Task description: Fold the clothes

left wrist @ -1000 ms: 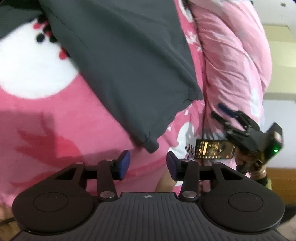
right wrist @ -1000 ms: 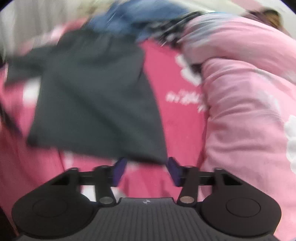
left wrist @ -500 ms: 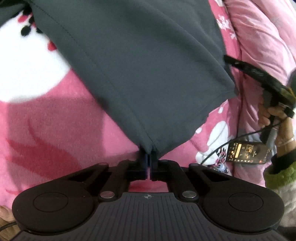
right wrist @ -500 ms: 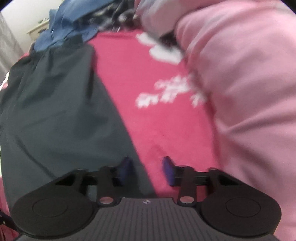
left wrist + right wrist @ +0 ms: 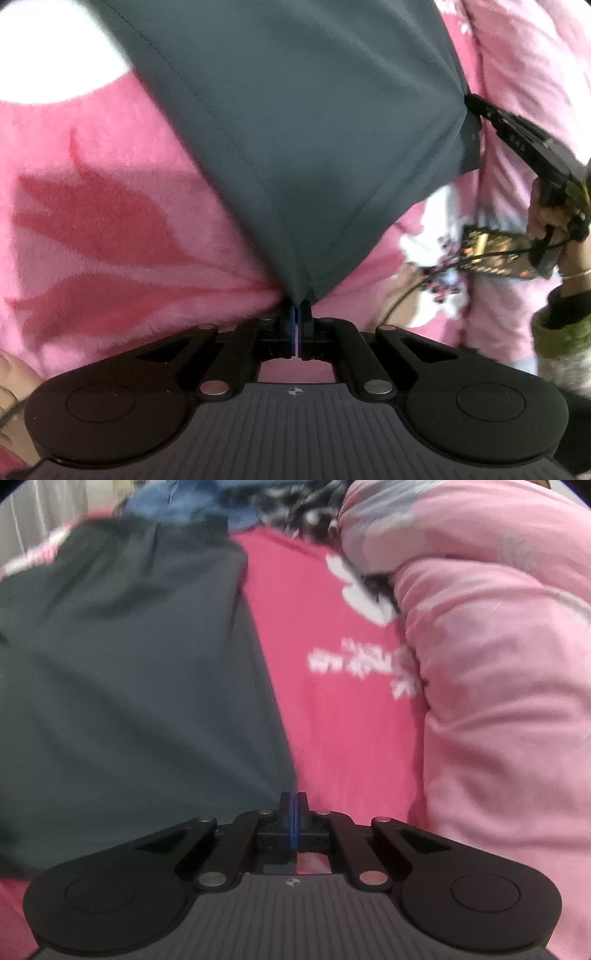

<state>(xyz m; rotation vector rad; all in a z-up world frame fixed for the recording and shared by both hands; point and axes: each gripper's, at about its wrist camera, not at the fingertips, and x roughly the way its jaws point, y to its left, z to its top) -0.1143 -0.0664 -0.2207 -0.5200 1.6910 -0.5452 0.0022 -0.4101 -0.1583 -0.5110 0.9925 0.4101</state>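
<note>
A dark grey garment [image 5: 314, 129] lies spread on a pink fleece blanket [image 5: 110, 229]. My left gripper [image 5: 297, 314] is shut on its near hem corner, and the cloth fans upward from the pinch. In the left wrist view my right gripper [image 5: 471, 105] reaches in from the right, its tip at the garment's other hem corner, where the fabric puckers. The right wrist view is blurred: the right gripper [image 5: 293, 805] stands shut at the lower right corner of the grey garment [image 5: 129, 664], which fills the left half.
A bunched pale pink quilt [image 5: 498, 701] rises to the right of the garment. Blue and patterned clothes [image 5: 192, 502] are heaped at the far end. A phone [image 5: 495, 254] with a cable lies on the blanket, near the person's hand [image 5: 546, 210].
Both grippers have gone from open to shut on the garment's hem corners, the left first, the right within the last half second. The hem between them is now pulled tighter.
</note>
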